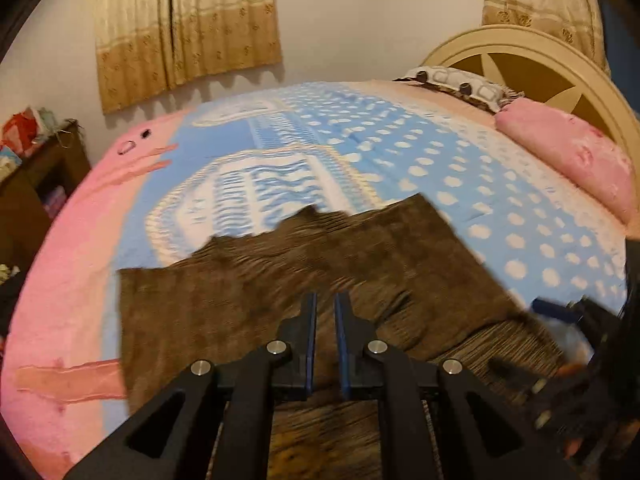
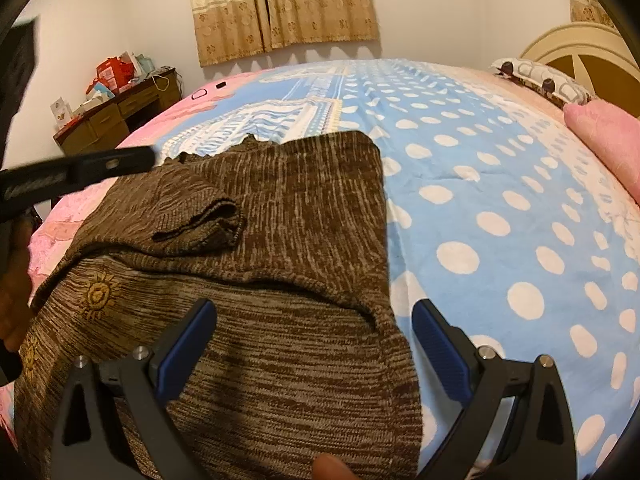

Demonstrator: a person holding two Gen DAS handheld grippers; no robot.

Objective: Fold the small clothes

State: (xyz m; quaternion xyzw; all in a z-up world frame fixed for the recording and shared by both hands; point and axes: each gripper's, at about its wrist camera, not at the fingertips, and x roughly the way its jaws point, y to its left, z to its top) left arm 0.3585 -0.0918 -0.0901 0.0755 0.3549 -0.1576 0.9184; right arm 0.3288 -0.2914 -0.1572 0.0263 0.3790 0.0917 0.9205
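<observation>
Hovering over brown sweater (image 2: 280, 208) | left tool (image 1: 325, 300) nearly closed, empty | right tool (image 2: 316, 320) wide | no legible writing

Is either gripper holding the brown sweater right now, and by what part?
Right gripper is open over the brown sweater, holding nothing. Left gripper is shut; a pinch on fabric cannot be told.

A bed (image 2: 500, 208) with blue dotted cover, pink pillow (image 1: 568, 152), cream headboard (image 1: 520, 44); tan curtains (image 2: 280, 8) on white wall; cluttered wooden desk (image 2: 116, 114).
</observation>
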